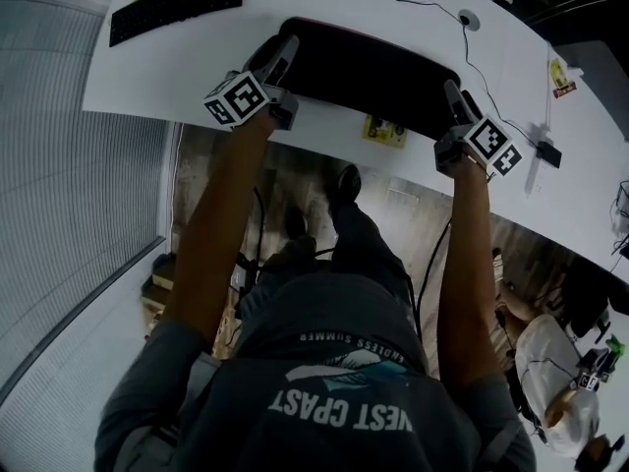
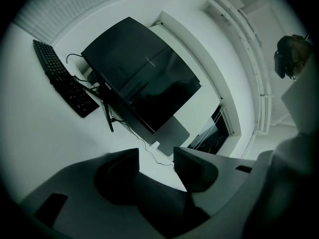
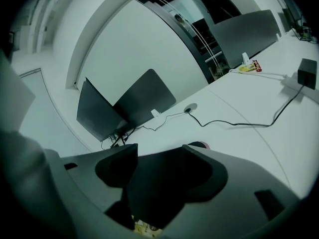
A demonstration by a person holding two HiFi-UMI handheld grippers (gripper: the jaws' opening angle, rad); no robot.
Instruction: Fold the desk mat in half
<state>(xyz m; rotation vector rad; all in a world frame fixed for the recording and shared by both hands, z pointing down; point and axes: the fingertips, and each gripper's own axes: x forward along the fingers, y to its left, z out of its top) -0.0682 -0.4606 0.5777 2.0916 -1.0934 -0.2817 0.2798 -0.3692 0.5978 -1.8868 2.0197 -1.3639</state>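
The black desk mat [image 1: 373, 67] lies on the white desk [image 1: 147, 77] near its front edge, a pinkish rim showing along its far side. My left gripper [image 1: 280, 52] is at the mat's near left corner, my right gripper [image 1: 457, 96] at its near right corner. In the left gripper view the left gripper [image 2: 156, 156] has its jaws apart, with white desk showing between them. In the right gripper view the right gripper [image 3: 158, 153] stands wide open over the dark mat [image 3: 159, 178], its pads not pressing on it.
A black keyboard [image 1: 177, 3] lies at the desk's back left, and a dark monitor [image 2: 139, 78] stands beyond it. A cable [image 3: 239, 123] runs from a desk grommet [image 1: 469, 18] to a black adapter [image 3: 307, 72]. A yellow label [image 1: 383, 131] sits at the desk's front edge.
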